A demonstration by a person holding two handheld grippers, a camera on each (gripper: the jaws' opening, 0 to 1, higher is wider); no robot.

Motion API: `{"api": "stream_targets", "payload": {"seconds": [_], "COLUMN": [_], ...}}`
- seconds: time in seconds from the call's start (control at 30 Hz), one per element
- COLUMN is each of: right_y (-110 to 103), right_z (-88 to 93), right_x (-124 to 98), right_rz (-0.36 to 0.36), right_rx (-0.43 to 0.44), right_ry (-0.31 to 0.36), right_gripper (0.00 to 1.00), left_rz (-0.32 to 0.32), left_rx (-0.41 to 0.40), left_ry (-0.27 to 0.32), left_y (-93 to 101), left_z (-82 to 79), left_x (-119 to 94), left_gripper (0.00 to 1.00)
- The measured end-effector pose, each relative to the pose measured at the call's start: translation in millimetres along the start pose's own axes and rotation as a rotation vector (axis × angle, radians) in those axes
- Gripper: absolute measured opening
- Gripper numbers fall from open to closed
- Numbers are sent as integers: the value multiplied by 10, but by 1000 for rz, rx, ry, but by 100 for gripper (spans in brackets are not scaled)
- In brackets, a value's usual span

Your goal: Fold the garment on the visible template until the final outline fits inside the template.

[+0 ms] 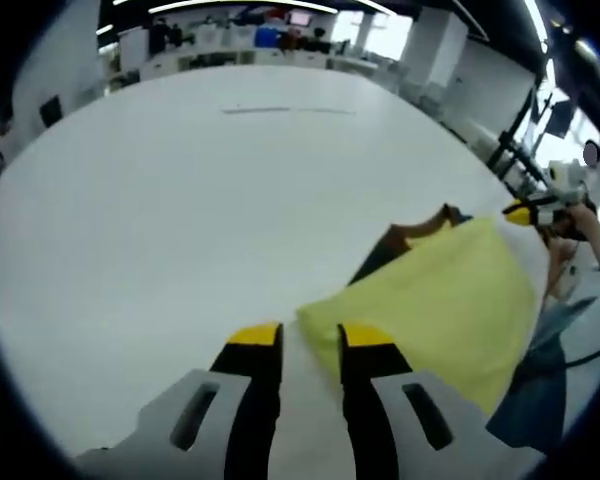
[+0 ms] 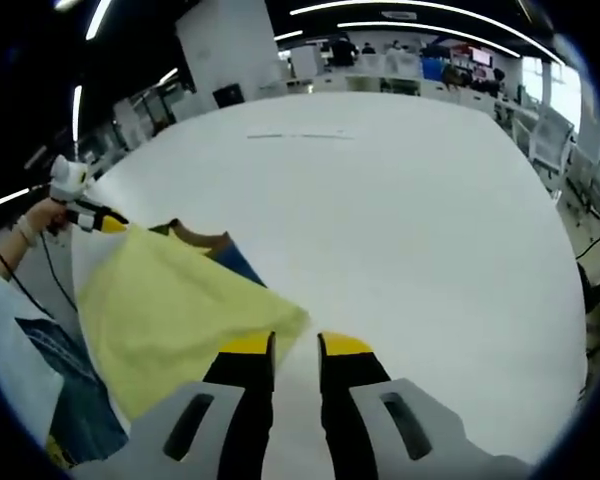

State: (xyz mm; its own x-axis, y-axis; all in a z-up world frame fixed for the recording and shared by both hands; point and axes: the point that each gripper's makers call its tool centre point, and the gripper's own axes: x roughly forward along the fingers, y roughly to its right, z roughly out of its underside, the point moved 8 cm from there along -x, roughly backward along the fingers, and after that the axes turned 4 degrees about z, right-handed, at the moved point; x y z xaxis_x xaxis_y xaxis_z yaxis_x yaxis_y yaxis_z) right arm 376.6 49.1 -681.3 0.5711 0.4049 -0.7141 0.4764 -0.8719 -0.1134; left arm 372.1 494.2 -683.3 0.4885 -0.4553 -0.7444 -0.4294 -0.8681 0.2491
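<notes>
Garment: the yellow garment (image 1: pixel 440 300) is lying slack over the near edge of the white table (image 1: pixel 180 220), one corner towards each claw, probably so a fold can be carried over.
Left claw (image 1: pixel 310 340): the jaws are standing narrowly apart with a garment corner right at their tips; I cannot tell whether it is nipped.
Right claw (image 2: pixel 285 348): it is showing the same narrow gap at the opposite corner, grip likewise unclear.
Underneath: a brown and blue cloth (image 2: pixel 218 248) is peeking out at the far edge, possibly the template.
Stage: folding is looking unfinished.
</notes>
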Motion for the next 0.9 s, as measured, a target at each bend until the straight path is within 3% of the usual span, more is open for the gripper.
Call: {"api": "stream_targets", "payload": {"seconds": [0.9], "right_y": [4], "right_z": [-12], "right_x": [301], "right_rz": [-42], "right_rx": [-45], "right_ry": [-73], "right_gripper": [14], "left_rz": [16], "left_rx": [-6], "left_ry": [-4], "left_y": [-15], "left_z": [-1], "left_x": [30], "left_gripper": [16]}}
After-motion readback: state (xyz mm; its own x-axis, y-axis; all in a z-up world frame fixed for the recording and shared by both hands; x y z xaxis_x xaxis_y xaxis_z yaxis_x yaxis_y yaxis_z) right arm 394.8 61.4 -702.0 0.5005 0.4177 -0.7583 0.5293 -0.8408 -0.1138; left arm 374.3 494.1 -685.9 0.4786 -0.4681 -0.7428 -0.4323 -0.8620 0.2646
